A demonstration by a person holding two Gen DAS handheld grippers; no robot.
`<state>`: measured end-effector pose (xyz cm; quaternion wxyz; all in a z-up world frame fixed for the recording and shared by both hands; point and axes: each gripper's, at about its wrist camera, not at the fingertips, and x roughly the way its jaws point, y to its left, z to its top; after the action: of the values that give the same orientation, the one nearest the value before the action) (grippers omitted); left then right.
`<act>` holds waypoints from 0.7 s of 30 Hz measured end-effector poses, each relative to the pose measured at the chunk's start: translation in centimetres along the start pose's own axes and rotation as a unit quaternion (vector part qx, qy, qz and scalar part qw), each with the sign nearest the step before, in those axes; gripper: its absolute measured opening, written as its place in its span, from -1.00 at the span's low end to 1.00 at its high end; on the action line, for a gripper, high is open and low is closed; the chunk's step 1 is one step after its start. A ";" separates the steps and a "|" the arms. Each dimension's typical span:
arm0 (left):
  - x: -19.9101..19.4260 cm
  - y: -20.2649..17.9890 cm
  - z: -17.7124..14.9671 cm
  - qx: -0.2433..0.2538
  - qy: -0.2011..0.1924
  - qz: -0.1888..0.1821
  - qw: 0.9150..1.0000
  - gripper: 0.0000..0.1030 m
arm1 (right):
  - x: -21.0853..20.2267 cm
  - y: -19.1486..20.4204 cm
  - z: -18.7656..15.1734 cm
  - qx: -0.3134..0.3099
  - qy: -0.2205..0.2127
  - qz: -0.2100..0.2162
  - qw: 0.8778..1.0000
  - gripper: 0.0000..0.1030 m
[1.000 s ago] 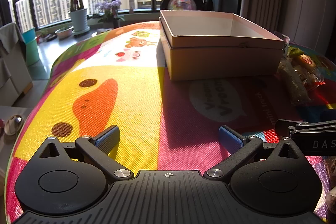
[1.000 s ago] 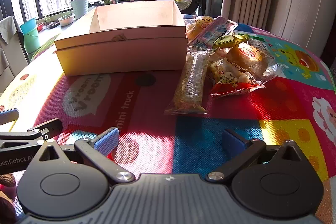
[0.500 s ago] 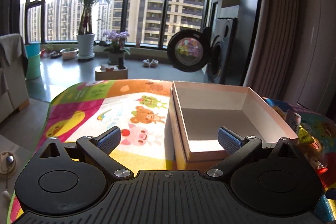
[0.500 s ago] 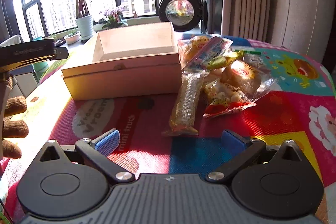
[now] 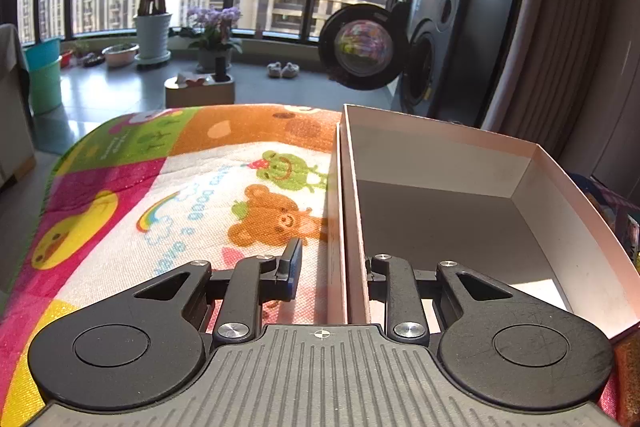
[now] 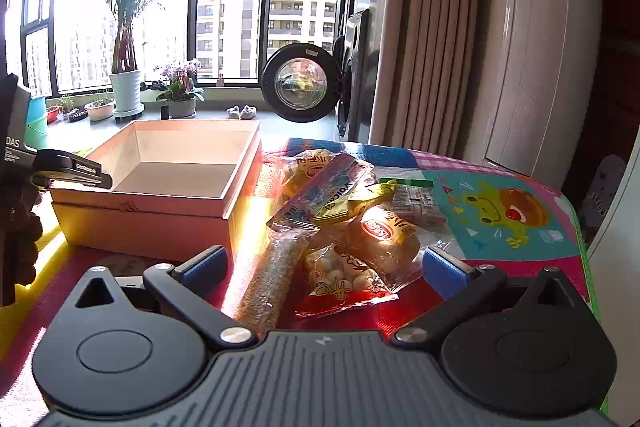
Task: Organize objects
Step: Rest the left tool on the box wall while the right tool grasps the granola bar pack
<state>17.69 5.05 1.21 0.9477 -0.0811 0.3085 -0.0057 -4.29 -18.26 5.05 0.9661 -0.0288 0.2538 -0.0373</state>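
Note:
An open pink cardboard box (image 5: 444,163) sits on the cartoon mat. My left gripper (image 5: 332,263) has its jaws narrowed around the box's left wall, one finger inside and one outside. From the right wrist view the same box (image 6: 144,215) stands left of a pile of snack packets. That pile holds a long cereal bar (image 6: 276,275), a red-and-white candy bag (image 6: 344,279), a bun packet (image 6: 384,231) and a blue packet (image 6: 332,187). My right gripper (image 6: 326,261) hangs open just above the near end of the pile, holding nothing.
The colourful play mat (image 5: 192,203) covers the table, whose far edge drops to the floor. Behind it are plant pots (image 5: 152,35), a washing machine with its door open (image 5: 364,51) and a curtain (image 6: 424,47). A person's dark-gloved hand (image 6: 24,227) shows at the left.
My left gripper rose, moved forward to the box's left wall and narrowed its jaws around it. My right gripper moved forward over the snack pile and stayed open.

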 end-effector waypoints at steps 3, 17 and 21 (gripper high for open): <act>-0.2 0.4 -0.3 -0.005 -0.013 -0.017 1.000 -0.68 | 1.5 0.1 -0.1 -0.009 0.015 -0.008 1.000 1.00; -0.2 1.4 -0.3 0.004 -0.040 -0.032 0.999 -0.69 | 4.4 5.2 -0.6 -0.065 0.063 0.005 0.996 0.43; -0.5 1.6 -0.3 0.004 -0.046 -0.031 0.998 -0.68 | 7.1 4.9 0.5 -0.035 0.093 0.009 0.995 0.11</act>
<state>17.01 6.58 1.00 0.9607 -0.0864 0.2619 -0.0323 2.45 -14.00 1.67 0.9370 -0.0569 0.3440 -0.0226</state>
